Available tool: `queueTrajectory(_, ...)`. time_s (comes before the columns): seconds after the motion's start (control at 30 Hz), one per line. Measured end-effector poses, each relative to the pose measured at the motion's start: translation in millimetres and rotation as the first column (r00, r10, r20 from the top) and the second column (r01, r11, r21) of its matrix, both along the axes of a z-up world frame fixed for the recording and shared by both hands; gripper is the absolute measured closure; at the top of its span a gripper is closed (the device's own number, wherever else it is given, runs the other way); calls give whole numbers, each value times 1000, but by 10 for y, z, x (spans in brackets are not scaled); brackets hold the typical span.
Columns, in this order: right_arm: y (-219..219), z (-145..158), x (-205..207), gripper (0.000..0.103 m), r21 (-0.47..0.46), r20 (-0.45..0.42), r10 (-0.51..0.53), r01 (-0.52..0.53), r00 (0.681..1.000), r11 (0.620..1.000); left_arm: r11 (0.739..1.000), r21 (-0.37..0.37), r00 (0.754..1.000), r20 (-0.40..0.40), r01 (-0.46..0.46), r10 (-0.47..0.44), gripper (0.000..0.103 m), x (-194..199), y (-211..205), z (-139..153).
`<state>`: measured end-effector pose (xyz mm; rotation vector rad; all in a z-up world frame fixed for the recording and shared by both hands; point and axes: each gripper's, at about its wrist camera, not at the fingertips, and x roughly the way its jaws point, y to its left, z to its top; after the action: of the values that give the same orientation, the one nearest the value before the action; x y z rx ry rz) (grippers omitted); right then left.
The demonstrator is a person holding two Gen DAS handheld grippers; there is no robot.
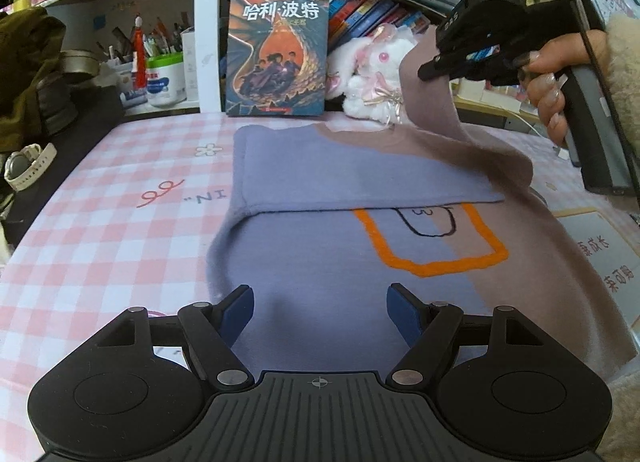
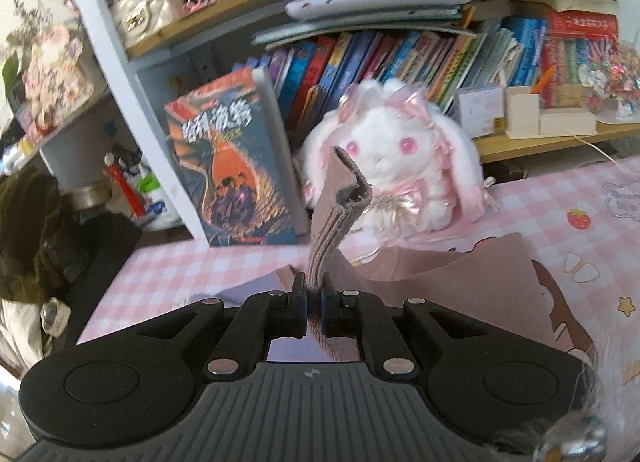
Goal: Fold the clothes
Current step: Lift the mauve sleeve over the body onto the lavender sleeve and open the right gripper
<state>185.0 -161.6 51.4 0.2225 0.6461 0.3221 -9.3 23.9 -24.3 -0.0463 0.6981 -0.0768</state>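
Note:
A lilac and mauve sweater (image 1: 340, 246) with an orange outline lies on the pink checked tablecloth (image 1: 100, 229). Its left sleeve is folded across the chest. My left gripper (image 1: 320, 306) is open and empty, low over the sweater's lilac lower part. My right gripper (image 2: 314, 306) is shut on the ribbed cuff of the mauve sleeve (image 2: 332, 221) and holds it up in the air. In the left wrist view the right gripper (image 1: 430, 69) is at the upper right, with the sleeve (image 1: 436, 113) hanging from it down to the sweater.
A book (image 1: 276, 53) and a white plush rabbit (image 1: 376, 73) stand at the table's back edge, under shelves full of books (image 2: 400, 57). A dark green garment (image 1: 28, 73) and a white watch (image 1: 28, 165) are at the left. A printed card (image 1: 600, 246) lies at the right.

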Motion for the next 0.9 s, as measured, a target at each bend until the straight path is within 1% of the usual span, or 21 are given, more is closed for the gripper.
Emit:
queueTrajectory(0.23, 339, -184, -14, 97, -76, -28, 64, -66, 998, 995, 1000, 2, 1000, -2, -21, 21, 28, -44, 132, -5)
queueTrajectory(0.5, 627, -370, -48, 97, -148, -76, 134, -144, 988, 978, 999, 2, 999, -4, -47, 47, 28, -106, 181, -3)
queueTrajectory(0.57, 696, -411, -58, 93, -163, -97, 161, -175, 982, 971, 999, 3, 999, -3, -43, 43, 27, -110, 166, 0)
queueTrajectory(0.6, 723, -422, -69, 90, -162, -104, 179, -195, 978, 968, 999, 4, 999, -3, -40, 40, 27, -112, 158, 1)
queueTrajectory(0.67, 775, -426, -113, 79, -154, -107, 232, -247, 967, 957, 999, 5, 999, -2, -36, 36, 27, -116, 142, 4)
queueTrajectory(0.7, 798, -420, -145, 68, -150, -102, 262, -276, 959, 949, 999, 6, 999, -2, -34, 34, 27, -118, 134, 6)
queueTrajectory(0.73, 809, -404, -186, 64, -152, -90, 281, -292, 956, 944, 999, 6, 999, -1, -32, 32, 27, -120, 127, 7)
queueTrajectory(0.83, 789, -378, -280, 64, -146, -83, 304, -313, 949, 938, 1000, 8, 1000, 0, -25, 25, 27, -126, 103, 11)
queueTrajectory(0.9, 704, -389, -332, 63, -136, -96, 286, -298, 953, 945, 1000, 9, 1000, 1, -21, 21, 27, -130, 87, 14)
